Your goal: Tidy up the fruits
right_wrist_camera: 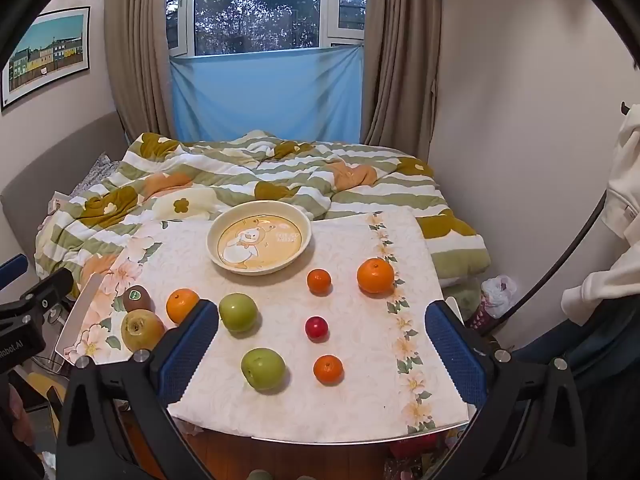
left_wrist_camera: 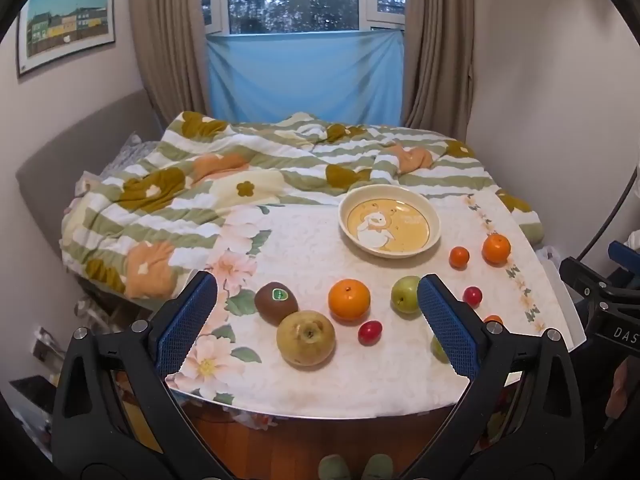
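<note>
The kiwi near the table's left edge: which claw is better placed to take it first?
Probably the left. Its open claw frames the kiwi close ahead; from the right claw the kiwi sits far off to the side.

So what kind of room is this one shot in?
Most likely a bedroom: a bed with a rumpled green-striped floral quilt sits under a curtained window, and a small table with a floral cloth stands at the bed's foot, holding fruit.

A small table point(right_wrist_camera: 280, 408) covered by a white floral cloth point(right_wrist_camera: 412, 360) stands against a bed. On the cloth lie a cream plate point(right_wrist_camera: 256, 270) at the far side, three green apples, a yellowish pear point(left_wrist_camera: 306, 338), a kiwi point(left_wrist_camera: 276, 302), several oranges and two small red fruits, all spread apart.
</note>
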The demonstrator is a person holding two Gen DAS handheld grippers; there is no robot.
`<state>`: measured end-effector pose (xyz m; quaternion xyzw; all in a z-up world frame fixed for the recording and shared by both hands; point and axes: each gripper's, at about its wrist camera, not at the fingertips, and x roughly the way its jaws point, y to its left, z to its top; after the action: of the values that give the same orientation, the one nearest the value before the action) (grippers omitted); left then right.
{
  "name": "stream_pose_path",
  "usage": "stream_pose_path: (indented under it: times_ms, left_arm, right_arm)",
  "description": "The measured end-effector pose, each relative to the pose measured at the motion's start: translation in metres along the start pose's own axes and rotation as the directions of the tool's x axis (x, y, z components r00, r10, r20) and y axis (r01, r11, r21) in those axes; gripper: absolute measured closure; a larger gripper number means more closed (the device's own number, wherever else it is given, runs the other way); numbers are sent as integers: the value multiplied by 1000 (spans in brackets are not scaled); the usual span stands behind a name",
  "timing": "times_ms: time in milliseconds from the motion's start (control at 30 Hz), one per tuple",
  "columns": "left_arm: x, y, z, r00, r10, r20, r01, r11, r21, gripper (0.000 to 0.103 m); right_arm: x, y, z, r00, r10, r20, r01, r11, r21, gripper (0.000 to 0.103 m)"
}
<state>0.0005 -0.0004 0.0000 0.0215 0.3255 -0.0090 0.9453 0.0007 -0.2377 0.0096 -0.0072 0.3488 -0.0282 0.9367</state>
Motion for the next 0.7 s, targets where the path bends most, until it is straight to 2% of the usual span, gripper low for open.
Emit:
stream_pose_path:
  times_ms: [700]
  left_arm:
    - [-2,4,-3,1000,-15,10,15,1000,-23,0]
  right_arm:
    - [-4,3,1,1000,6,8,-6,1000,-5,0]
